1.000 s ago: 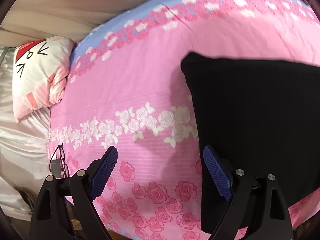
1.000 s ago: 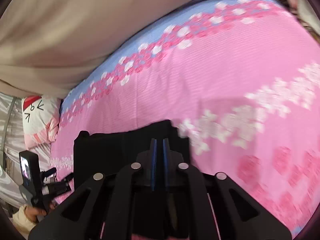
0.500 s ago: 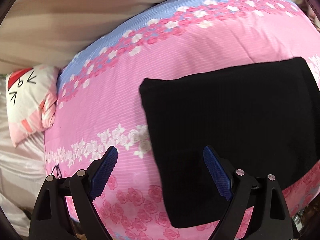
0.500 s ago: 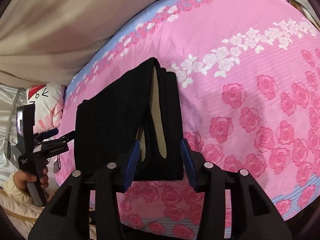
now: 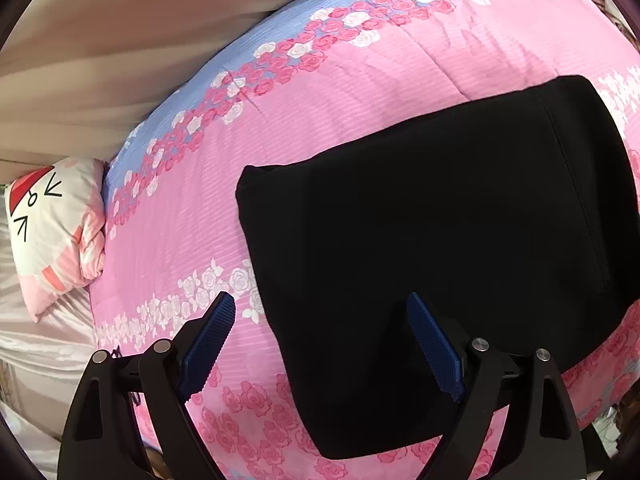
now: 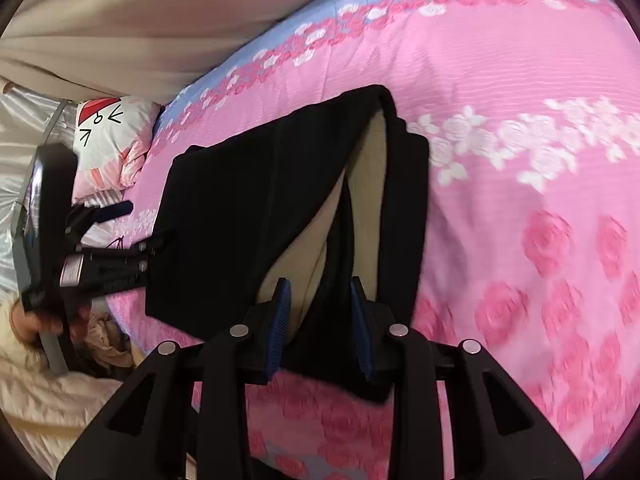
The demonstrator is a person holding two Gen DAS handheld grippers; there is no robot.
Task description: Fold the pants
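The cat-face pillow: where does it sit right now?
In both wrist views the cat-face pillow lies at the far left, against the left edge of the pink rose quilt, below the beige curtain and well apart from the black pants.

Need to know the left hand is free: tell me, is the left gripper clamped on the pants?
No. The left gripper stands wide open above the black pants, its pads pressing on nothing.

pants point(image 5: 440, 248): 1, black, folded | quilt point(image 5: 320, 128): 1, pink floral | pillow point(image 5: 52, 232): 1, cartoon face | grippers: 2, left gripper point(image 5: 320, 336), right gripper point(image 6: 320, 320) | hand point(image 6: 28, 320): 1, blurred, prob. holding left gripper | curtain point(image 5: 100, 60): 1, maybe more panels
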